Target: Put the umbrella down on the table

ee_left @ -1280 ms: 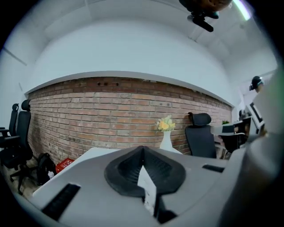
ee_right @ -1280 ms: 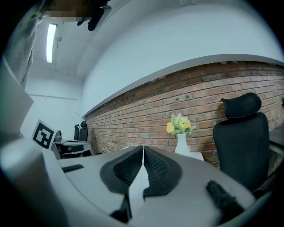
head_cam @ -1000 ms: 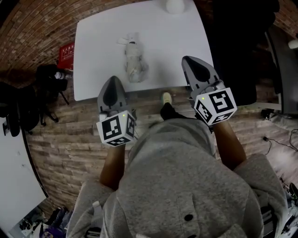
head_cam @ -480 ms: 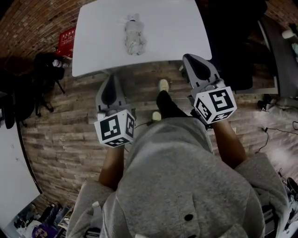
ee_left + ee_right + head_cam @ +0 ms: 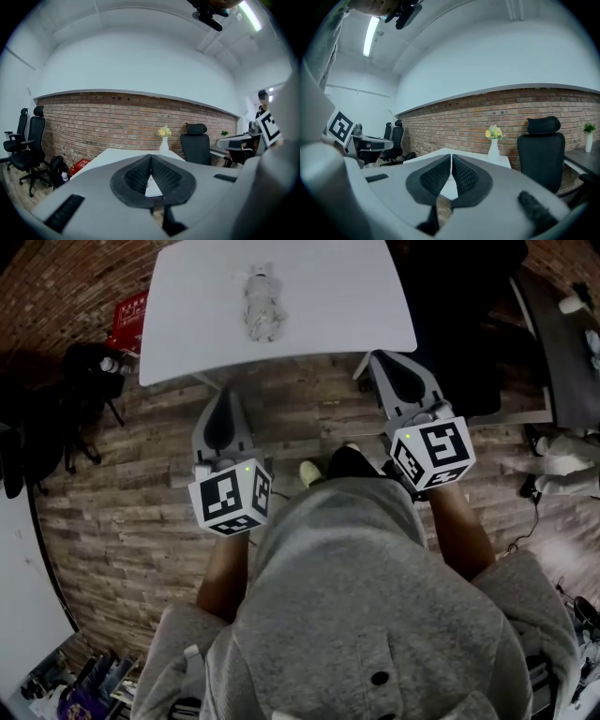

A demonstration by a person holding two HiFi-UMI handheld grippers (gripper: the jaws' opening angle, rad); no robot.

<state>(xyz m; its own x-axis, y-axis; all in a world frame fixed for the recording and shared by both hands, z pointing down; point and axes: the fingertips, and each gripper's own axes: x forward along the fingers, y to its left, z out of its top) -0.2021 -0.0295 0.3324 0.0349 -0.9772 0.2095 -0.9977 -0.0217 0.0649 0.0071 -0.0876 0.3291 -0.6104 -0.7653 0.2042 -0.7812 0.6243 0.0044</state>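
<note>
A folded white umbrella [image 5: 262, 306] lies on the white table [image 5: 347, 296], left of its middle, with nothing touching it. Both grippers hang over the wooden floor on the near side of the table's front edge, well apart from the umbrella. My left gripper [image 5: 225, 397] is shut and holds nothing; in the left gripper view its jaws [image 5: 151, 157] meet at the tips. My right gripper [image 5: 382, 360] is likewise shut and empty, its jaws [image 5: 451, 155] pressed together and aimed at the table [image 5: 440, 154].
A white vase with yellow flowers [image 5: 164, 140] stands at the table's far end. A black office chair [image 5: 540, 150] sits to the table's right. Dark bags [image 5: 84, 381] and a red box [image 5: 129, 320] lie on the floor at left. More chairs [image 5: 26, 145] stand by the brick wall.
The person has stepped back from the table. Table and umbrella slid up in the head view, and both grippers went from over the table's front edge to over the floor.
</note>
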